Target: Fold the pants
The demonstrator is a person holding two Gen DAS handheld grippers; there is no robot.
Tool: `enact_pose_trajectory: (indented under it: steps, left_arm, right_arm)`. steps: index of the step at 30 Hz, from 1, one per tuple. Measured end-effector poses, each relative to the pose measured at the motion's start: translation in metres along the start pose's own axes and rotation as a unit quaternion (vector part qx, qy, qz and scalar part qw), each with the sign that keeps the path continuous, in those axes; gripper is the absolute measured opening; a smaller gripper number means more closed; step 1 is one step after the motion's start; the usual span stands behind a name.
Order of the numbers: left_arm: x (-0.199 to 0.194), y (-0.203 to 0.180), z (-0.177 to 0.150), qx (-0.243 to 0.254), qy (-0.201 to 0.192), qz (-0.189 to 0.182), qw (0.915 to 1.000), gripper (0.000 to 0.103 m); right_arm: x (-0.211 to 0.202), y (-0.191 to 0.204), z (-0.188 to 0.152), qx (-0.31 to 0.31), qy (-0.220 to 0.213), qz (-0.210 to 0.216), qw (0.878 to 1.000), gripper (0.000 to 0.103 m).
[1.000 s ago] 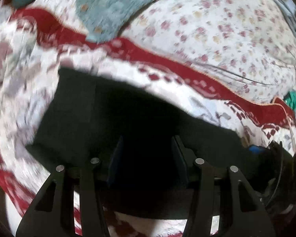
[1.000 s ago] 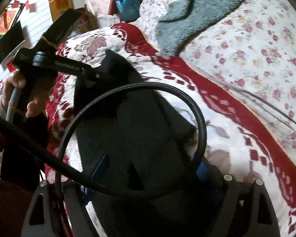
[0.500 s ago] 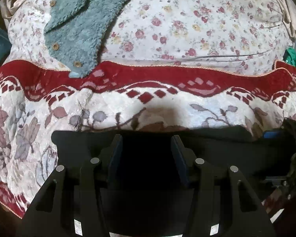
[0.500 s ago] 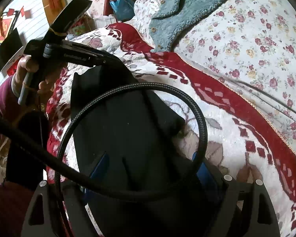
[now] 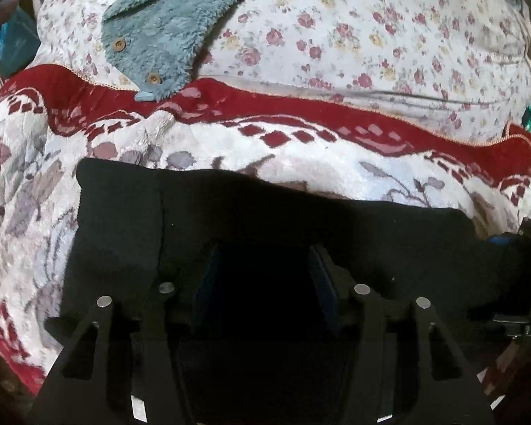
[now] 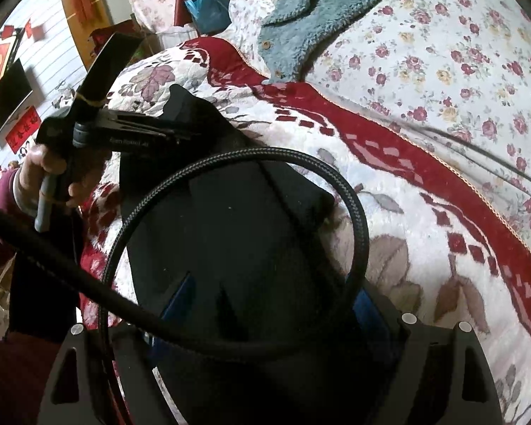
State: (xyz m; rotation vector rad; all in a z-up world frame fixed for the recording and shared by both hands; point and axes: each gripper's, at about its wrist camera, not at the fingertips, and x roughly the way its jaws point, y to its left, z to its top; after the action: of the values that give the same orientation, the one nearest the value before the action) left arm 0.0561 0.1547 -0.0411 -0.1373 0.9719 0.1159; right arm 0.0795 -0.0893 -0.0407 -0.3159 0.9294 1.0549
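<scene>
Two tools were down on one pair of black pants (image 5: 272,219), and both had cloth between their fingers. Left tool (image 5: 263,269) first: its blue-padded fingers (image 5: 205,276) stood apart with dark fabric filling the gap, but black on black hid the contact, so I could not tell whether it was clenched or released. Same story from the right tool (image 6: 265,304): blue pads (image 6: 178,299) spread wide, pants bunched between and over them, grip impossible to judge. A braided black cable (image 6: 350,212) looped right across the right wrist view, over the pants.

Out from there, the pants lay as a folded dark slab on the bed, on the white blanket (image 5: 318,163) with grey leaves and a red patterned border. In the right wrist view the left tool (image 6: 191,134) reached in from the left onto the far corner of the pants, a hand (image 6: 49,173) in a maroon sleeve wrapped around its handle.

Beyond the red border sat a white quilt (image 5: 389,35) scattered with small roses. A teal fleece garment (image 5: 166,24) with wooden buttons rested on that quilt, its lower tip overlapping the red band. Off at the far left of the right wrist view: a white wall with red decorations (image 6: 23,127) and a blue plastic bag (image 6: 205,9).
</scene>
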Motion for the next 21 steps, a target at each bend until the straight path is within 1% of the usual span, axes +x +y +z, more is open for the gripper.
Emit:
enact_pose_trajectory:
  steps: [1, 4, 6, 9, 11, 13, 15, 17, 21]
  left_arm:
    - [0.0, 0.0, -0.002, 0.001, -0.006, -0.005, 1.0, 0.059]
    - [-0.001, 0.0, -0.003, 0.001, -0.013, -0.01, 0.9999, 0.059]
    - [-0.002, 0.0, -0.003, 0.003, -0.015, -0.009, 0.9998, 0.059]
    - [-0.004, -0.003, -0.003, 0.02, -0.016, -0.005, 0.9997, 0.059]
    - [-0.009, -0.003, -0.002, 0.028, -0.012, -0.005, 0.9995, 0.059]
    - [-0.019, 0.001, -0.002, 0.032, -0.004, -0.021, 0.9992, 0.059]
    - [-0.03, 0.007, -0.003, 0.038, -0.009, -0.031, 0.9987, 0.059]
    - [-0.04, 0.014, -0.005, 0.054, -0.015, -0.03, 0.998, 0.059]
    - [-0.047, 0.023, -0.003, 0.079, -0.009, -0.037, 0.9961, 0.059]
  right_arm:
    - [0.0, 0.001, 0.0, 0.001, 0.0, -0.002, 1.0, 0.085]
    - [0.0, 0.002, 0.0, 0.0, 0.001, -0.004, 1.0, 0.085]
    - [-0.001, 0.003, 0.0, -0.002, 0.002, -0.008, 1.0, 0.085]
    - [-0.004, 0.004, -0.001, -0.001, 0.001, -0.009, 1.0, 0.085]
    - [-0.006, 0.003, -0.002, -0.002, 0.001, -0.011, 1.0, 0.085]
    - [-0.007, 0.003, -0.001, -0.008, 0.002, -0.017, 1.0, 0.085]
    - [-0.009, 0.004, -0.002, -0.015, 0.002, -0.02, 1.0, 0.084]
    - [-0.01, 0.004, -0.002, -0.019, 0.002, -0.019, 1.0, 0.084]
    - [-0.007, 0.002, -0.002, -0.012, 0.003, -0.018, 1.0, 0.084]
